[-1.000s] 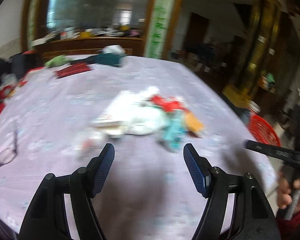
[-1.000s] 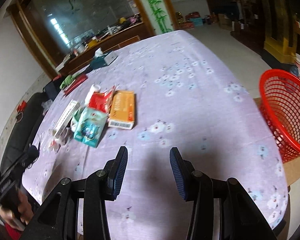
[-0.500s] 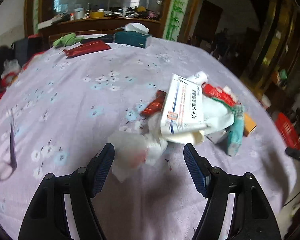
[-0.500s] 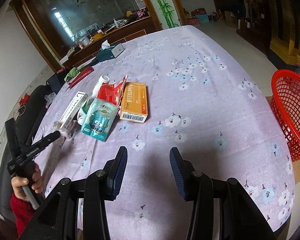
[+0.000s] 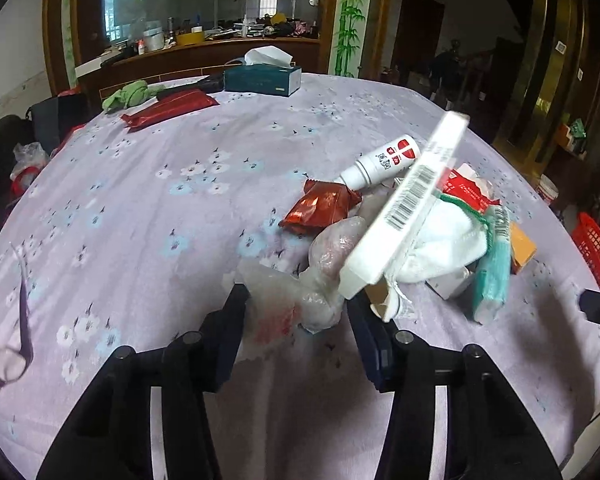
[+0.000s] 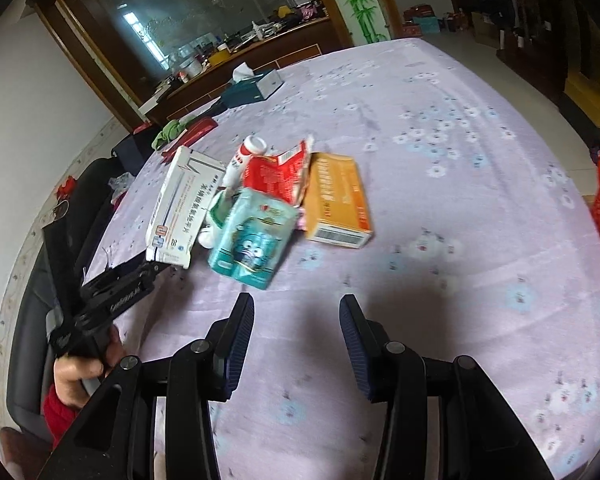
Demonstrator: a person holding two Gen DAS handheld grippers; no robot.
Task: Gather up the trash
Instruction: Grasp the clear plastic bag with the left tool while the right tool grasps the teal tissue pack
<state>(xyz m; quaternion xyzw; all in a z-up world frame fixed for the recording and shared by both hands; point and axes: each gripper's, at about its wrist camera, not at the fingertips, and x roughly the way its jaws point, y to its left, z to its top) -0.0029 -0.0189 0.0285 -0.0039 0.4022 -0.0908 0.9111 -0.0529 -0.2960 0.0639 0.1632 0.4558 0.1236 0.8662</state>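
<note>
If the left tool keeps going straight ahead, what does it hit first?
Most likely the crumpled clear plastic bag, already between the open left tool's fingers; the white box lies just beyond, though depth is unclear.

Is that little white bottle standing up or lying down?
Lying down. The bottle rests on its side in the trash pile, one end pointing at the red wrapper.
</note>
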